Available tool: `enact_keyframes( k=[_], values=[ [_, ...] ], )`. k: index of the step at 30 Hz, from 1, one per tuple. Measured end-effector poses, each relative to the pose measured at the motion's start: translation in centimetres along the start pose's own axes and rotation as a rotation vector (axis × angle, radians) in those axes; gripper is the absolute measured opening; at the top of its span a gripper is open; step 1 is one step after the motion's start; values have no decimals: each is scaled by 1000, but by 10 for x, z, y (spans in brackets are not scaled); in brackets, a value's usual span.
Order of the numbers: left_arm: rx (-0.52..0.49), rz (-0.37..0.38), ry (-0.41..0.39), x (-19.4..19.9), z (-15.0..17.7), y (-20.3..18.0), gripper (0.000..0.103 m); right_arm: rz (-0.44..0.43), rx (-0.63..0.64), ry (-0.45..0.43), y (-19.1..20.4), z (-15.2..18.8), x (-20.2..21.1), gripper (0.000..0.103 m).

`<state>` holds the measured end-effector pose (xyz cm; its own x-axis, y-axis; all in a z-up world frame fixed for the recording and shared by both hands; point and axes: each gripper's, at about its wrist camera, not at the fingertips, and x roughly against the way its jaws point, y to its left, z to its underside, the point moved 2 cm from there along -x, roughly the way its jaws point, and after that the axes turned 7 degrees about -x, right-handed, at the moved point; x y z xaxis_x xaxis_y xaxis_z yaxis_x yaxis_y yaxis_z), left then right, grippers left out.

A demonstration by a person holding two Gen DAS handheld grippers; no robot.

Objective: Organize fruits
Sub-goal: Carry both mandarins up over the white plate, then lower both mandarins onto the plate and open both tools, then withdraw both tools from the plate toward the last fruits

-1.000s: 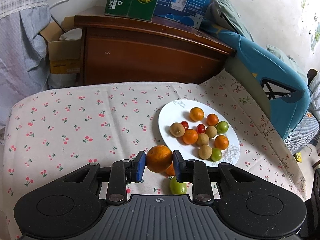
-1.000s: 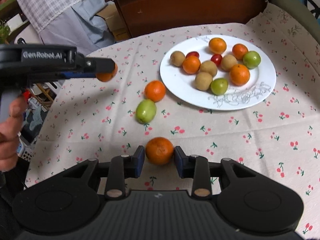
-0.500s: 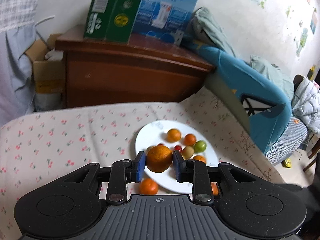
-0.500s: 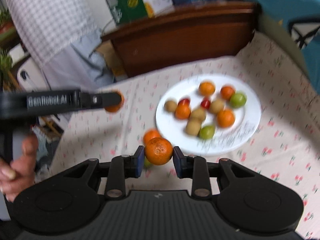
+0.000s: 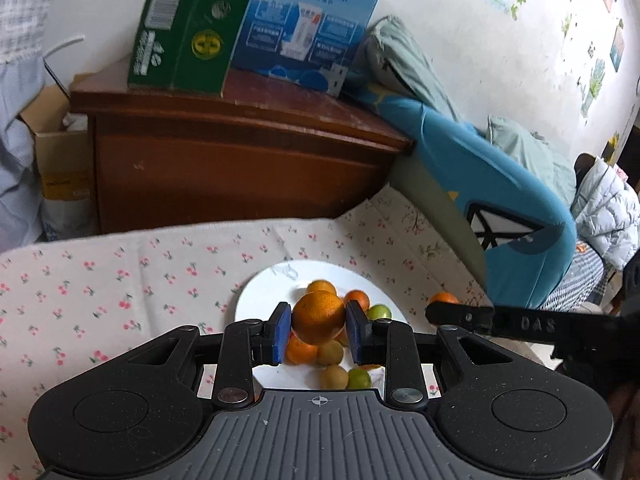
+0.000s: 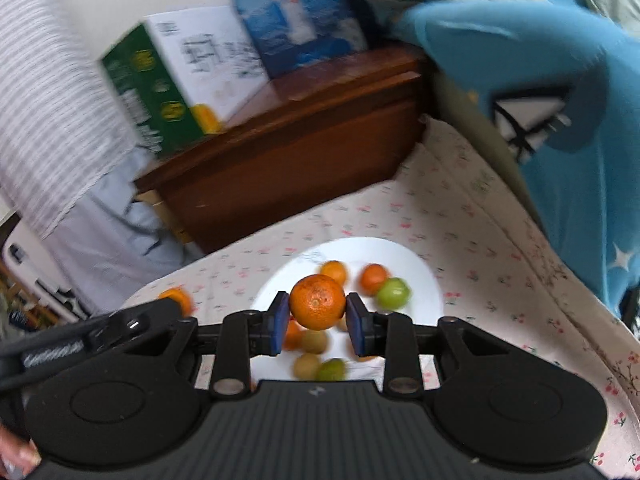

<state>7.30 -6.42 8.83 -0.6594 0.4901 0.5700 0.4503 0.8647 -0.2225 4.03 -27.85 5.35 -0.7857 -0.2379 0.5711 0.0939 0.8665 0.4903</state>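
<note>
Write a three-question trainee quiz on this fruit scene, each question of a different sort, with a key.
1. True or false: the left gripper is shut on an orange.
2. What does the right gripper hold? A) green fruit B) orange C) nothing
3. Fill in: the fruit already sorted lies on a white ____.

Key: 1 true. 2 B, its own orange. 3 plate.

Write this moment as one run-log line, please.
left gripper: shut on round orange tangerine | right gripper: shut on second round orange tangerine | both above white round plate of mixed fruit
</note>
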Motion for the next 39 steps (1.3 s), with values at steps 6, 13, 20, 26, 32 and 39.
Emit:
enact_keyframes(
  k=[6, 13, 20, 26, 32, 39],
  values=[
    [24, 11, 53, -21, 8, -1, 27, 32, -100, 50, -23, 1, -22, 30],
    [21, 6, 109, -42, 19, -1, 27, 50, -131, 83, -30, 4, -38, 30],
    [28, 2, 137, -57, 25, 2, 27, 86, -144, 84, -34, 4, -50, 31],
    [45, 9, 127, -60, 22, 2, 31, 78, -143, 61, -32, 1, -49, 33],
    [44, -20, 70, -40, 4, 1, 60, 42, -94, 48, -20, 0, -41, 33],
    [12, -97, 47, -11, -6, 6, 64, 17, -13, 40, -1, 10, -25, 34]
  ],
)
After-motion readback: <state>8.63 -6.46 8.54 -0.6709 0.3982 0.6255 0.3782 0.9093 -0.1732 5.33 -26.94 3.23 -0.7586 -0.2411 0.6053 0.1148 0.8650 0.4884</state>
